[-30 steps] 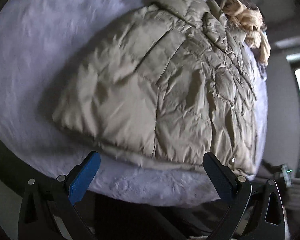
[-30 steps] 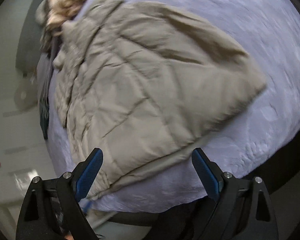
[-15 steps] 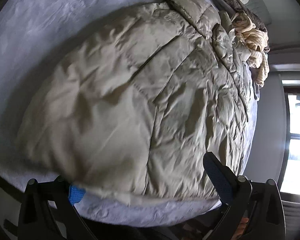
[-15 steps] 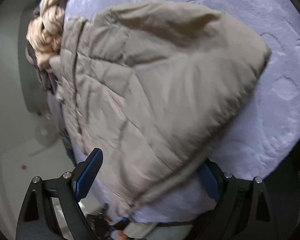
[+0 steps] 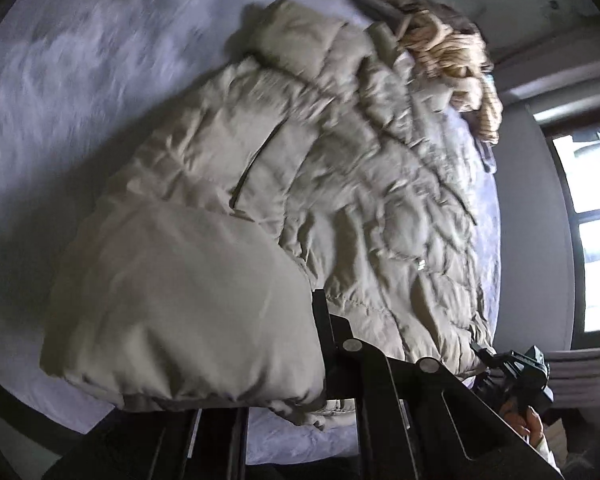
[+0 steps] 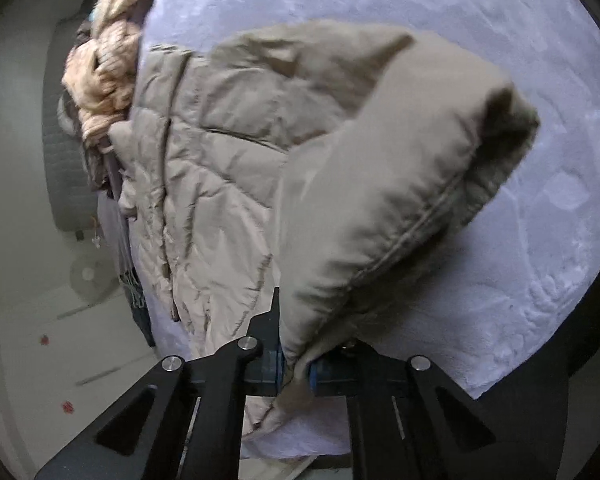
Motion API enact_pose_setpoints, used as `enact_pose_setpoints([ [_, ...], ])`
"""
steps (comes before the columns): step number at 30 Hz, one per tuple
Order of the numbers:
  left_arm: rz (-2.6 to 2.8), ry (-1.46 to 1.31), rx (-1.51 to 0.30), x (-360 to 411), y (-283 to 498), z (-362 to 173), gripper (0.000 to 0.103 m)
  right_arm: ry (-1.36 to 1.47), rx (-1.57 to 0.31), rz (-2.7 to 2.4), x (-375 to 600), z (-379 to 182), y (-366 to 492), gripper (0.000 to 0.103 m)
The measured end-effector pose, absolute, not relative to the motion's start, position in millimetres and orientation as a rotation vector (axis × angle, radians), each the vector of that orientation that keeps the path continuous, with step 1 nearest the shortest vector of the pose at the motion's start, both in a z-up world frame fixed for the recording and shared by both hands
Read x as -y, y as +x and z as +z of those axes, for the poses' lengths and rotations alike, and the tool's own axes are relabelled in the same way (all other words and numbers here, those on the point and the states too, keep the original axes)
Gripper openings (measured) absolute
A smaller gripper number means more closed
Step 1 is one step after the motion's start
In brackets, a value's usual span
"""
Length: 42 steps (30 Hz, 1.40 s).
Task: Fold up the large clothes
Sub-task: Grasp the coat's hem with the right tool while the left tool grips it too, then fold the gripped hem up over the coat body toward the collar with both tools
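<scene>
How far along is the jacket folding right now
Early. Done: the beige puffer jacket lies spread on the lavender bedspread. In hand: the left gripper and right gripper are both shut on its hem, lifting that edge. Left: carrying the hem toward the collar and flattening the fold. The knit pile beyond looks unfolded.

Each view looks forward along its own tongs, from low at the near edge of the bed (image 5: 80, 92) and very close to the beige padded jacket (image 5: 340, 184), whose hem bulges right in front of each lens. The left wrist view faces across the bed with the window (image 5: 592, 216) off to the right of its tongs. The right wrist view faces the same bed (image 6: 480, 12), with the floor (image 6: 32, 340) left of its tongs. Both views share the jacket (image 6: 220, 152), the lilac cover and the heap of tan knitted clothes (image 5: 456, 56) (image 6: 100, 76) beyond the jacket's far end.
</scene>
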<state>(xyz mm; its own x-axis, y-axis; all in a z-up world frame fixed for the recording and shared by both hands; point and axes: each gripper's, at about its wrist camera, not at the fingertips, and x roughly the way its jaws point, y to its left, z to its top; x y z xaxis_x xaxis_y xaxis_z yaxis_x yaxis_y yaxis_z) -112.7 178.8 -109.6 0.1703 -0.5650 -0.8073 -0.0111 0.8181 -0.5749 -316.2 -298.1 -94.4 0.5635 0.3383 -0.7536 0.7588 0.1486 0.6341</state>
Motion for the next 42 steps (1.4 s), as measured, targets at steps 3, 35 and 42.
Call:
enact_pose_setpoints([
  [3, -0.453, -0.482, -1.3, -175.7, -98.8, -83.8, 0.011, 1.333, -1.007, -0.348, 300.6, -70.5, -299.7, 0.008],
  [35, -0.239, -0.179, -1.251, -52.1, 216.2, -83.5, 0.012, 0.873, -1.097, -0.162, 402.4, -32.4, 83.6, 0.008],
  [42, -0.211, -0.157, -1.314, -41.4, 244.5, -133.2, 0.012, 0.88, -1.151, -0.188, 407.8, -73.0, 108.0, 0.012],
])
